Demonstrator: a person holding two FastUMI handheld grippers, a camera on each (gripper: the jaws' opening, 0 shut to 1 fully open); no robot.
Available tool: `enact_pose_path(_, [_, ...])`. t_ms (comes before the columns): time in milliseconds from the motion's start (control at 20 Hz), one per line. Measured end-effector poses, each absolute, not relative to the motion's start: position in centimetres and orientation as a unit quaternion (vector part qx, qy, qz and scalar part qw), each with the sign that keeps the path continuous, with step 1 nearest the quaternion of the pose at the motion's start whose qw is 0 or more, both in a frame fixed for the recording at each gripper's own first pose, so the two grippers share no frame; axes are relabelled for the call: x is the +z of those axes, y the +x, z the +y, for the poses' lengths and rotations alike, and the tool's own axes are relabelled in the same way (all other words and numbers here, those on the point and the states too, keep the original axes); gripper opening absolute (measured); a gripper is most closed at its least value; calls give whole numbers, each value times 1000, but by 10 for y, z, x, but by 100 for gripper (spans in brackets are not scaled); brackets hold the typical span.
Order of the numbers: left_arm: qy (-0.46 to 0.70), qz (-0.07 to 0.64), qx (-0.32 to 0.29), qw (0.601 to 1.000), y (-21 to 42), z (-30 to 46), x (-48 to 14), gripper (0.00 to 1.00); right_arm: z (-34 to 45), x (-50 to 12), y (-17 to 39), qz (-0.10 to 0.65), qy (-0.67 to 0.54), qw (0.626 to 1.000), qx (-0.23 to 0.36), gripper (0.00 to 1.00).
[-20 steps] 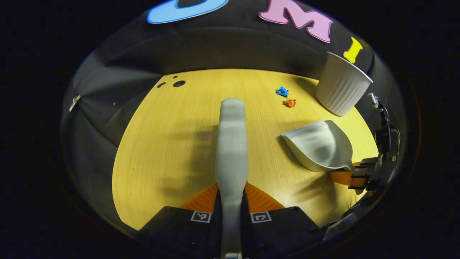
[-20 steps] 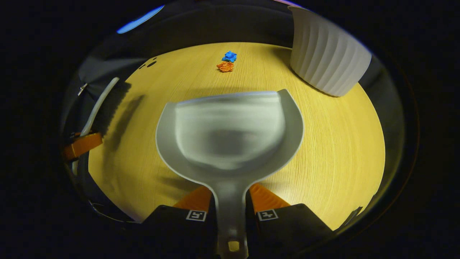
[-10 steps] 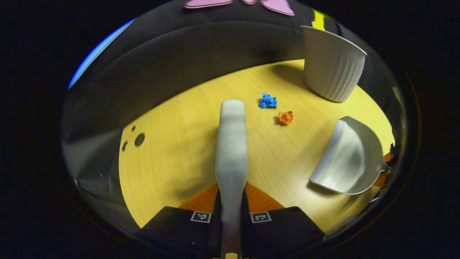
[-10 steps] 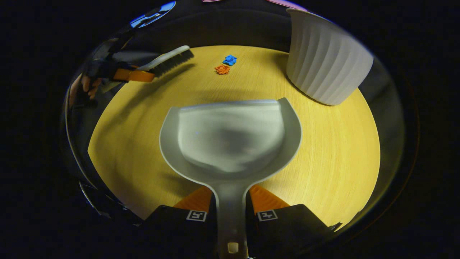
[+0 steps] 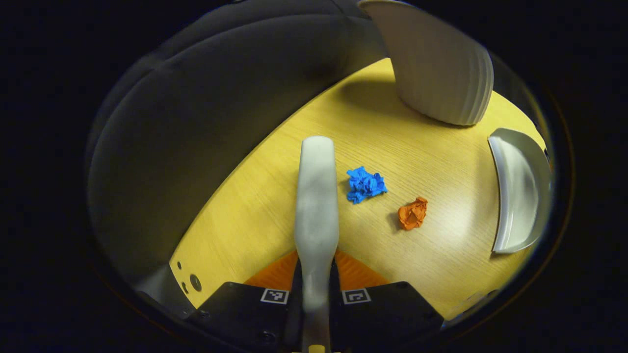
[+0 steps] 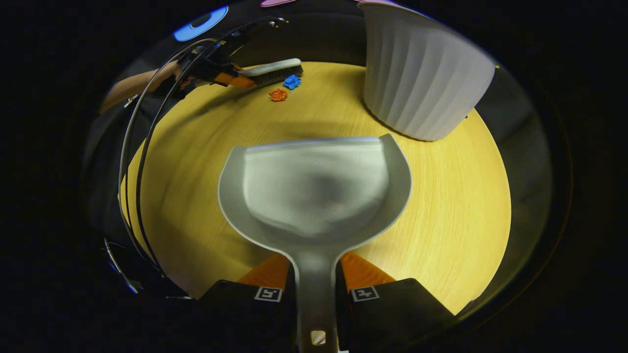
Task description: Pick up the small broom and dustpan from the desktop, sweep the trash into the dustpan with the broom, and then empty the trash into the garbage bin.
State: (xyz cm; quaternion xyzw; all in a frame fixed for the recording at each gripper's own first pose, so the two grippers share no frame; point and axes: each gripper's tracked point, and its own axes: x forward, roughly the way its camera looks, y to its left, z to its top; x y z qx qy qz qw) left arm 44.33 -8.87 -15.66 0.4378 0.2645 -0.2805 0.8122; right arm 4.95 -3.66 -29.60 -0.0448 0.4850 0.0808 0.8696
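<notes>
In the left gripper view, dark cloth takes up the left side, and the wooden worktop (image 5: 441, 162) runs from the lower left up to the right. Small dark holes sit in its near left corner. The left tongs (image 5: 316, 264) are closed on the pale handle of the broom (image 5: 316, 196), which reaches forward from between them over the worktop. Two small square coded markers sit on the tongs' body beside the handle; no brand name or readable writing shows on anything. Just right of the broom's far end lies a blue paper scrap (image 5: 365, 184), and a little farther right and nearer lies an orange paper scrap (image 5: 412, 214), apart from the blue one. The white ribbed bin (image 5: 436, 63) stands upright at the upper right. The dustpan (image 5: 520, 189) shows edge-on at the far right, well apart from the scraps.

In the right gripper view, a hand (image 6: 169, 76) at the upper left holds the left tongs (image 6: 235, 78), and black cables loop down from them along the left edge. The broom (image 6: 274, 71) lies low with its dark bristles right by the blue scrap (image 6: 292, 82); whether they touch cannot be told. The orange scrap (image 6: 277, 94) sits just beside. The right tongs (image 6: 316, 287) grip the dustpan's handle, and the dustpan (image 6: 314, 191) spreads out in front of them, its open mouth facing the scraps, which are well apart from it. Two coded markers show here as well. The bin (image 6: 422, 78) stands at the upper right.
</notes>
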Motion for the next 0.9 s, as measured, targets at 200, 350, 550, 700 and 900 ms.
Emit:
enact_pose_path(200, [437, 280, -328, 789, 430, -111, -165, 25, -37, -296, 50, 483, -55, 869, 95, 39])
enact_pose_path(350, [436, 299, -356, 771, 405, -119, -169, 25, -33, -298, 51, 483, -64, 867, 109, 40])
enact_pose_path(550, [429, 324, -394, 746, 360, -127, -180, 25, -30, -296, 50, 484, -72, 864, 118, 36])
enact_pose_path(700, [428, 337, -422, 725, 324, -140, -192, 26, -32, -299, 47, 487, -76, 862, 120, 36])
enact_pose_path(900, [407, 371, -460, 697, 268, -160, -208, 25, -36, -308, 44, 490, -84, 859, 123, 36])
